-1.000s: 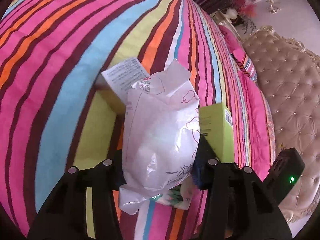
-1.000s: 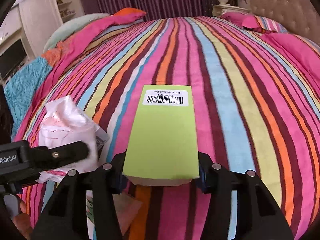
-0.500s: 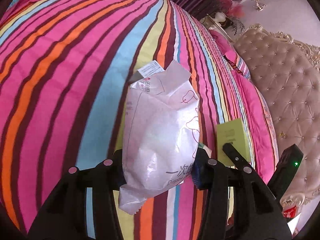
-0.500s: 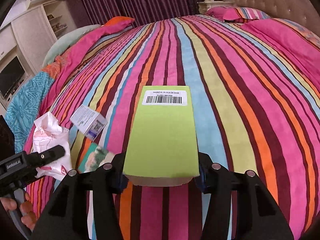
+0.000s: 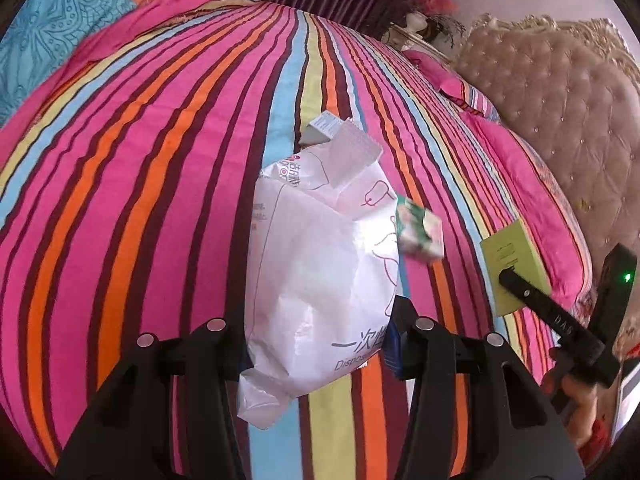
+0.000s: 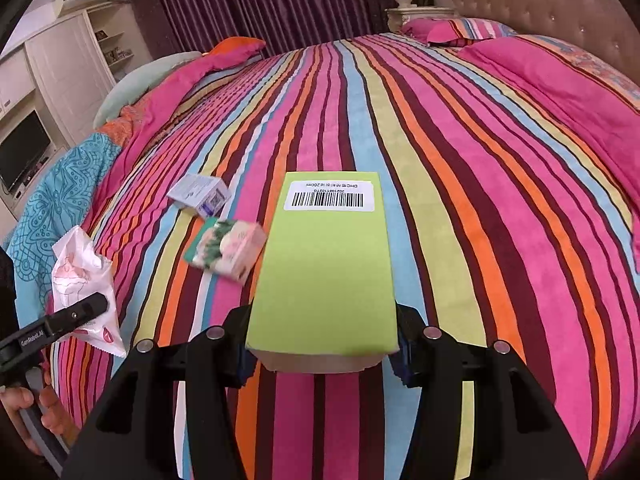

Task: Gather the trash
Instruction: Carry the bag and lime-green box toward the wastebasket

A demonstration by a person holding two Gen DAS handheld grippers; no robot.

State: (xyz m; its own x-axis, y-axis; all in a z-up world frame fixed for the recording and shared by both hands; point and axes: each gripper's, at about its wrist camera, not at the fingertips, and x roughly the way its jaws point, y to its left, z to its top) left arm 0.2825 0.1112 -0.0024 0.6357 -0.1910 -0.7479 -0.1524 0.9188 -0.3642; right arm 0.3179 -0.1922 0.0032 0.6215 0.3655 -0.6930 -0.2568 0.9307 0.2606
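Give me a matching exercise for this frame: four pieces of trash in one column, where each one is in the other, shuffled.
Things:
1. white plastic wrapper
2. lime-green box
3. green and pink floral box
4. white box with purple print

Places:
A. lying on the striped bedspread, farthest from the claws
B. clamped in the right claw
C. lying on the bedspread just left of the lime-green box
D. clamped in the left claw

Pairs: 1-D, 2-B, 3-C, 4-A
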